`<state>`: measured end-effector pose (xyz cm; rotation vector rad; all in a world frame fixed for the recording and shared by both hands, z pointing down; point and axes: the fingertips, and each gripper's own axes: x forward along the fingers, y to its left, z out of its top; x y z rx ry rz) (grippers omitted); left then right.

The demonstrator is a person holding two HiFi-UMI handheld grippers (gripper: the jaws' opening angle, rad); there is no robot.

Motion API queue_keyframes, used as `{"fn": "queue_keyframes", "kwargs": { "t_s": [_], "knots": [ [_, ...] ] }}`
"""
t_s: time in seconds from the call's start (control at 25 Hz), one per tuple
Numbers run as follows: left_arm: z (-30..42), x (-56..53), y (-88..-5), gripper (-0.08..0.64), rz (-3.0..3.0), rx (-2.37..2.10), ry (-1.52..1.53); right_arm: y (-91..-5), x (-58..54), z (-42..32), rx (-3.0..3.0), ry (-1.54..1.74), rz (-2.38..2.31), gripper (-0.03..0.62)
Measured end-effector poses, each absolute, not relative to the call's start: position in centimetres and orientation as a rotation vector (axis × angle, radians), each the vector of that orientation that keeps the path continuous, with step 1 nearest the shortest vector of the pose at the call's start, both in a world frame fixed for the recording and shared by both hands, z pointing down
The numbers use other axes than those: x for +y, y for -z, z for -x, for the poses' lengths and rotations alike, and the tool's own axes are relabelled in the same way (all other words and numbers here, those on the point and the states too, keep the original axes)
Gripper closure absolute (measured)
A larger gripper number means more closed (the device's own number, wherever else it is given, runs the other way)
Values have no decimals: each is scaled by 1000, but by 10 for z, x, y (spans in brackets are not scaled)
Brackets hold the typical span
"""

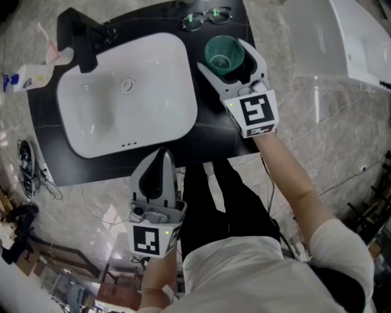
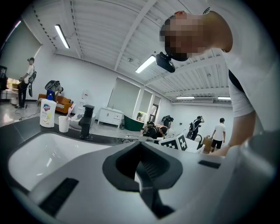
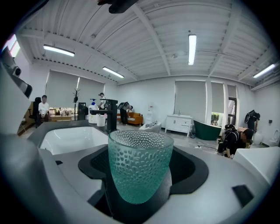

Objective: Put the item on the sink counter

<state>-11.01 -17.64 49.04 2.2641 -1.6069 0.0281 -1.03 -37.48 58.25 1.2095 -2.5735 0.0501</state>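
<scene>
Far to the left of both grippers, a white bottle (image 1: 24, 78) and a black faucet (image 1: 82, 38) at the end of the white basin (image 1: 125, 92). Nearer, the left gripper (image 1: 160, 160): clenched on nothing, tip pointing over the near edge of the black sink counter (image 1: 214, 137), just short of the basin. Beyond the right gripper (image 1: 222, 54), a pair of glasses (image 1: 206, 17) lying on the counter. Between that gripper's jaws, the green glass cup (image 3: 139, 164): upright, grasped on both sides, over the counter strip right of the basin; resting or raised, impossible to tell.
</scene>
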Motion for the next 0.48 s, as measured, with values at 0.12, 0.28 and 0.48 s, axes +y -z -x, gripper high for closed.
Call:
{"fn": "queue_keyframes", "kwargs": {
  "t_s": [0.12,0.28,0.48],
  "knots": [
    [109,-176,-492,558,-2263,-1599,-33,-582,-375,10,-2570,-47,-1214,189],
    [109,-175,-494,558,-2259,-1598,-36,-582,-375,10,-2569,-51,-1225,189],
    [108,-175,-494,558,-2260,-1595,-34,-586,-374,11,-2555,-37,-1203,189]
  ]
}}
